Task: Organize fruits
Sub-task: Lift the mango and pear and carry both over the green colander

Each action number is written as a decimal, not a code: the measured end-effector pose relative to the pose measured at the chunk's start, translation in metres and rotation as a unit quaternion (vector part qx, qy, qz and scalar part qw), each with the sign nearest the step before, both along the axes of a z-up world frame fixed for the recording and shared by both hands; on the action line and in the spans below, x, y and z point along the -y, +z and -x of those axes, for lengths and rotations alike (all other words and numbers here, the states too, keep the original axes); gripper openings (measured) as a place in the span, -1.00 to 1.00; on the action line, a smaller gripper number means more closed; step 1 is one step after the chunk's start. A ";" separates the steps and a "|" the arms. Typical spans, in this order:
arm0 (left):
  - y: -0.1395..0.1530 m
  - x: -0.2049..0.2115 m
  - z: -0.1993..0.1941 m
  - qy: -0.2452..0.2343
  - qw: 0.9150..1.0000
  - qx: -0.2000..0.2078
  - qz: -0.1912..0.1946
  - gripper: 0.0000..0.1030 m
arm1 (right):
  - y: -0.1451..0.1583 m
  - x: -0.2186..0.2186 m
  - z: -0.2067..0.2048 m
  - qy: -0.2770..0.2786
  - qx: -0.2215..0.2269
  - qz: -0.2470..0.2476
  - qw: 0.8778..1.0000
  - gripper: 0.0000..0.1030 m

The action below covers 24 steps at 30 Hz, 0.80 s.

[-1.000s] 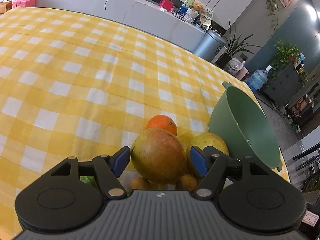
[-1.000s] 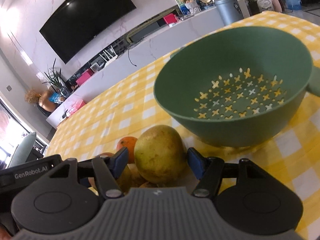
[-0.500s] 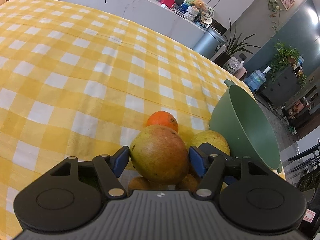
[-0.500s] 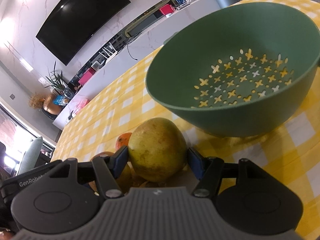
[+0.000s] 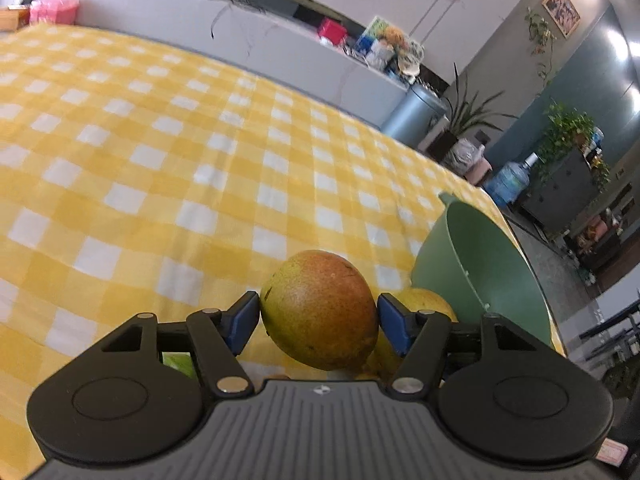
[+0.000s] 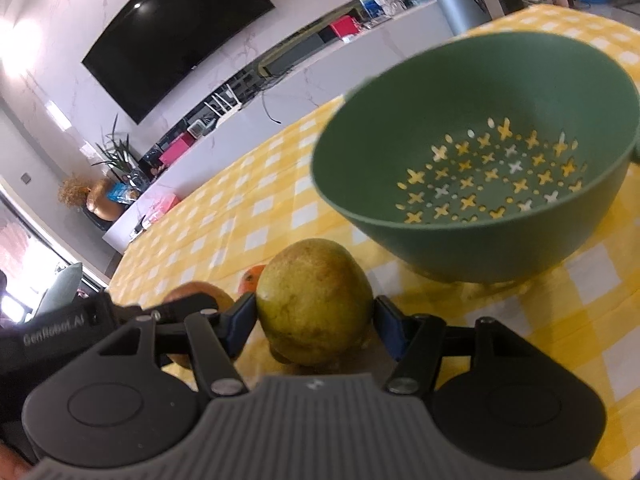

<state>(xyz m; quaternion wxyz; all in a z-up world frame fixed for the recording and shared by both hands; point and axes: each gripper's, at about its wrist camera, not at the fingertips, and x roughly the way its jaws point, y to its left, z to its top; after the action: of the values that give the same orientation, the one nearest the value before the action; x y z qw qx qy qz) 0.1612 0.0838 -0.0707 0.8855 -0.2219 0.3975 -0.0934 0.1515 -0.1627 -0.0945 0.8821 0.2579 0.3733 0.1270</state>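
Observation:
My left gripper (image 5: pixel 318 316) is shut on a red-green mango (image 5: pixel 320 310), held above the yellow checked tablecloth (image 5: pixel 160 152). My right gripper (image 6: pixel 314 314) is shut on a yellow-green mango (image 6: pixel 314 300), also lifted; this mango shows behind the left fingers in the left wrist view (image 5: pixel 424 300). The empty green colander (image 6: pixel 480 160) stands just ahead and to the right of the right gripper, and at the right in the left wrist view (image 5: pixel 480 272). An orange (image 6: pixel 252 278) lies on the cloth behind the mangoes. The left gripper with its mango (image 6: pixel 196 294) shows at the left.
A green fruit (image 5: pixel 178 362) peeks under the left gripper. The table's far edge meets a long white counter (image 5: pixel 240 40). A grey bin (image 5: pixel 416 112), plants and a water bottle stand beyond the table's right side.
Both grippers have lifted with their mangoes. In the left view the orange and small fruits under the mango have dropped out of sight. The colander has shifted right in the right view.

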 end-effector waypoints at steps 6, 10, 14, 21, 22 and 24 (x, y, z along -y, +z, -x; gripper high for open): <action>0.024 0.001 0.011 0.002 0.999 0.033 -0.028 0.44 | 0.025 -0.010 0.020 0.031 0.055 0.023 0.998 0.18; 0.040 0.014 0.019 -0.012 0.996 0.050 -0.074 0.44 | 0.049 -0.015 0.039 0.048 0.101 0.070 0.991 0.18; 0.052 0.031 0.024 -0.035 0.994 0.052 -0.091 0.44 | 0.070 -0.010 0.052 0.053 0.124 0.118 0.984 0.18; 0.072 0.071 0.024 -0.076 0.987 0.067 -0.121 0.44 | 0.097 0.022 0.053 0.047 0.129 0.179 0.974 0.18; 0.075 0.078 0.020 -0.084 0.986 0.070 -0.125 0.44 | 0.101 0.028 0.052 0.046 0.127 0.183 0.974 0.18; 0.081 0.093 0.015 -0.101 0.983 0.073 -0.132 0.44 | 0.106 0.042 0.044 0.047 0.119 0.192 0.973 0.18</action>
<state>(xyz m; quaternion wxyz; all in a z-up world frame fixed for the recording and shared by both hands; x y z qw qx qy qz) 0.1462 -0.0089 0.0099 0.9196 -0.0545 0.3609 -0.1450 0.1073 -0.2049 0.0112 0.9462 0.0485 0.2948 0.1240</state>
